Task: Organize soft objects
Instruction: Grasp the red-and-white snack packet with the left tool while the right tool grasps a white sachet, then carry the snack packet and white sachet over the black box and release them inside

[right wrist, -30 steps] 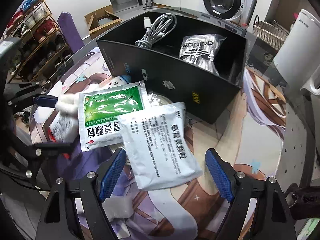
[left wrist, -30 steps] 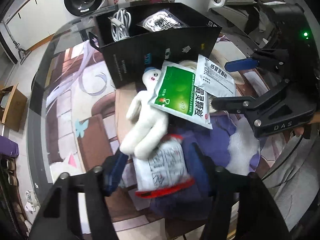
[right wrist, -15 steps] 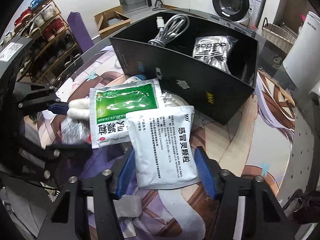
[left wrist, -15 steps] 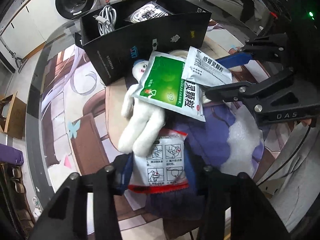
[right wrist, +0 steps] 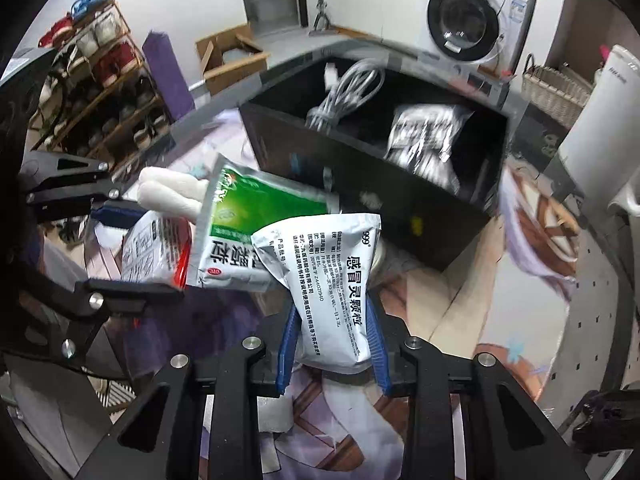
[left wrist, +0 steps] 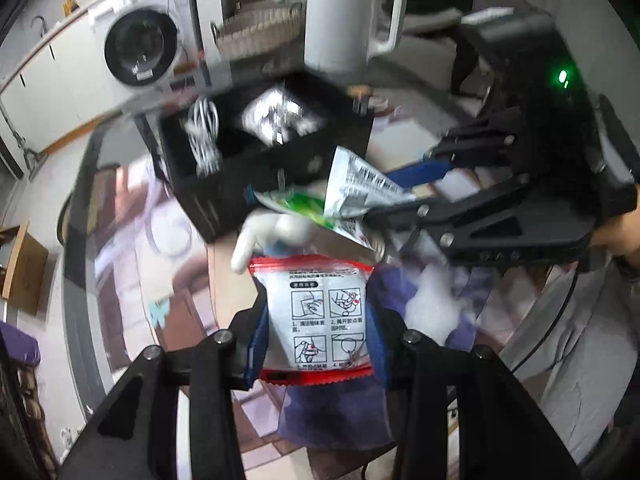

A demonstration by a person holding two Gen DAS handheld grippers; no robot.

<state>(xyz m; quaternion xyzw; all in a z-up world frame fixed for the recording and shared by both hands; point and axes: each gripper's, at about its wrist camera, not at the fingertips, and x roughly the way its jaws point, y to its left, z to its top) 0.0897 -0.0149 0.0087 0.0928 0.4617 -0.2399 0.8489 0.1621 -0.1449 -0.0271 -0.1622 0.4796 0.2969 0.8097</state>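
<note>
My left gripper has its jaws closing on a white pouch with red edges, pads pressing its sides, and holds it above the table. My right gripper has its jaws closing on a white medicine sachet, gripped at its lower end and lifted. A green sachet leans tilted against that white sachet. A white plush toy lies partly under the green sachet. Behind them stands an open black box holding a white cable and a silver bag.
A purple cloth and a white crumpled piece lie on the printed table mat. Beyond the round table are a washing machine, a white appliance, a wicker basket, a shoe rack and a cardboard box.
Both grippers closed, the left on the red-edged pouch and the right on the white sachet. Both packets rose off the table, and the green sachet tipped up with them.
</note>
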